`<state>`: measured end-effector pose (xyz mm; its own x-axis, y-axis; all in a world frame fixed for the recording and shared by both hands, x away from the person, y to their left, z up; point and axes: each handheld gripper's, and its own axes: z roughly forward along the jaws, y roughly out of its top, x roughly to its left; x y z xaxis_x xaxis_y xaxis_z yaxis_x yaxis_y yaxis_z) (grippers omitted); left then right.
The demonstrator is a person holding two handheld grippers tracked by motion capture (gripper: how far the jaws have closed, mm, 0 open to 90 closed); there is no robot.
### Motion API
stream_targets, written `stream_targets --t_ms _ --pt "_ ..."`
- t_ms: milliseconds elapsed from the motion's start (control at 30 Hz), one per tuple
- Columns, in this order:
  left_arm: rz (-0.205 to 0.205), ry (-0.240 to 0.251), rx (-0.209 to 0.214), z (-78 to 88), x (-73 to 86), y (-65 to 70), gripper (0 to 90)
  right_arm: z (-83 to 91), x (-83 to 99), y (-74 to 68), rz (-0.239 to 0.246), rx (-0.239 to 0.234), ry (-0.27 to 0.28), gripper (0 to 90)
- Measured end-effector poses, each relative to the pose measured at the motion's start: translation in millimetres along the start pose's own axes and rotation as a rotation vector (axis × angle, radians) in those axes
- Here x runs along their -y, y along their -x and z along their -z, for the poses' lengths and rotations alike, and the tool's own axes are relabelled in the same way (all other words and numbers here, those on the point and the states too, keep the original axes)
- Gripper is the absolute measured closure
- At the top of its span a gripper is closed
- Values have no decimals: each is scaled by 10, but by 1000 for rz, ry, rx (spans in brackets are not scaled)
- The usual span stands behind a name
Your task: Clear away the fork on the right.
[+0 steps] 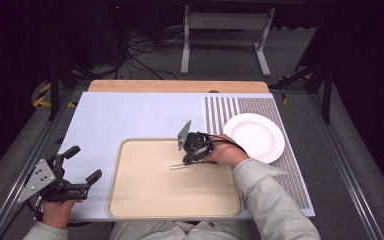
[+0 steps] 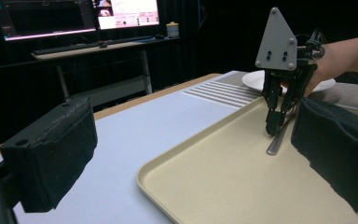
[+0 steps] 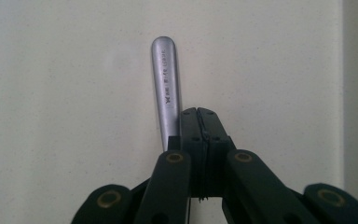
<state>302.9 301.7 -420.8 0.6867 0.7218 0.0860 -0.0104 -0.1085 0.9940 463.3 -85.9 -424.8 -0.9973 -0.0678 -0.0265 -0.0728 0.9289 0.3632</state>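
Tray [image 1: 145, 190], R fingers [image 1: 192, 156] closed (beside utensil [image 3: 166, 88])

1. The left gripper [image 1: 82, 162] is held low at the person's left, jaws spread wide apart, nothing between them.
2. The right gripper [image 1: 189, 159] points downward, jaws pressed together.

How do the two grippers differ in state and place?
The left gripper has its jaws open, while the right gripper has its jaws shut. The left one is beside the tray, over the mat; the right one is over the tray, at a metal handle. Both are black and hand-held.
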Motion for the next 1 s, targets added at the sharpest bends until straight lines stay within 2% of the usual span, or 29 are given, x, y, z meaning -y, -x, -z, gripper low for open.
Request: stream_targets --t_ms 333,600,1000 --pt "3 0 -1 9 -1 2 9 19 17 -141 23 -44 -23 900" --pt "2 -3 -1 8 0 2 9 43 81 -265 48 -73 -20 900" --pt "3 -5 0 3 1 6 9 101 191 -429 46 -111 -40 900"
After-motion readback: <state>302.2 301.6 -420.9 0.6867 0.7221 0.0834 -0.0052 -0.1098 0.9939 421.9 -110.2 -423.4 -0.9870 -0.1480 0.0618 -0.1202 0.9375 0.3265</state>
